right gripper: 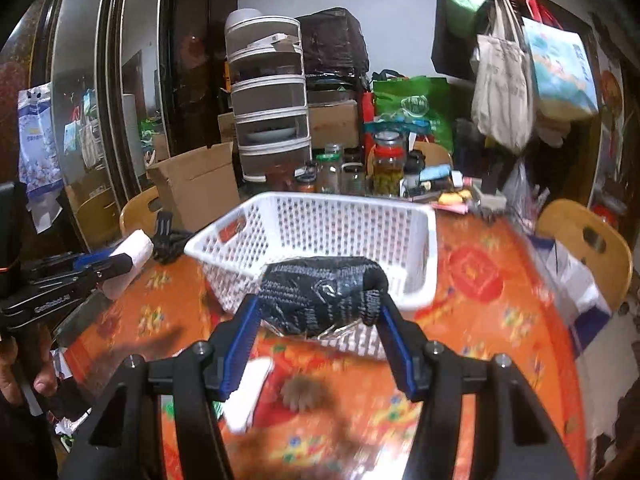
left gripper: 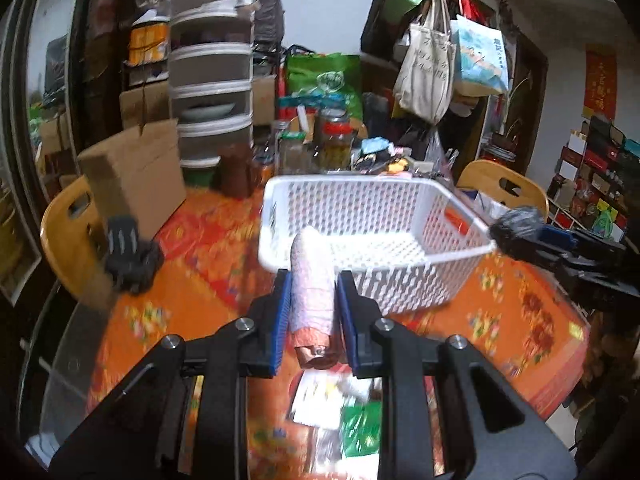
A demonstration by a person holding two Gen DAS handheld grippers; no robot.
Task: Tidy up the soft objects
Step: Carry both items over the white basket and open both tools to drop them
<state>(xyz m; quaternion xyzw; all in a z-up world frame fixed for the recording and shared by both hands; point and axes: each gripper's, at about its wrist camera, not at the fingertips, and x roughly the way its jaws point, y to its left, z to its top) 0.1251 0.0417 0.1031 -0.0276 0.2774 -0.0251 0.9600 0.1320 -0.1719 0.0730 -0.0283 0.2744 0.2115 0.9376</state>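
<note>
A white perforated basket (left gripper: 400, 220) stands on the orange patterned tablecloth; it also shows in the right wrist view (right gripper: 340, 216). My left gripper (left gripper: 312, 284) is shut on a rolled pinkish cloth (left gripper: 312, 292) and holds it at the basket's near left rim. My right gripper (right gripper: 318, 304) is shut on a black knitted glove bundle (right gripper: 320, 292), held at the basket's near rim. The right gripper with the glove shows in the left wrist view (left gripper: 516, 228). The left gripper with the roll shows in the right wrist view (right gripper: 120, 256).
A second black glove (left gripper: 128, 252) lies left of the basket by a cardboard box (left gripper: 136, 176). Jars (left gripper: 336, 140), a tiered rack (left gripper: 212, 80) and bags stand behind. Wooden chairs (right gripper: 584, 240) flank the table. Paper packets (left gripper: 320, 400) lie near the front edge.
</note>
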